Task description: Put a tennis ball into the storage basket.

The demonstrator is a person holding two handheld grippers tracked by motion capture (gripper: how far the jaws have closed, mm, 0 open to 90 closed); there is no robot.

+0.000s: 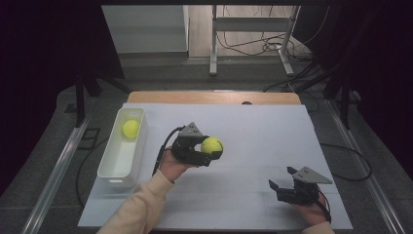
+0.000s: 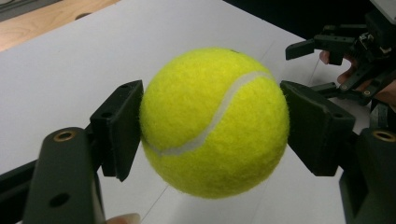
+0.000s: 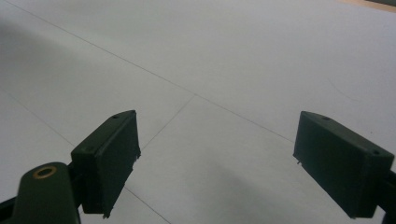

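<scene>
A yellow tennis ball (image 1: 212, 145) (image 2: 214, 122) is clamped between the two black pads of my left gripper (image 1: 213, 147) (image 2: 212, 130), held a little above the white table sheet (image 1: 253, 131) near its middle. A second yellow tennis ball (image 1: 130, 128) lies in the far end of the white bin (image 1: 113, 168) at the left. My right gripper (image 1: 281, 178) (image 3: 215, 158) rests low at the front right with its jaws wide apart and nothing between them. That same right gripper (image 2: 327, 60) appears beyond the held ball in the left gripper view.
The white bin stands lengthwise along the sheet's left edge. A wooden table edge (image 1: 214, 97) runs behind the sheet. Beyond it are a grey floor, a metal desk frame (image 1: 253, 44) and loose cables.
</scene>
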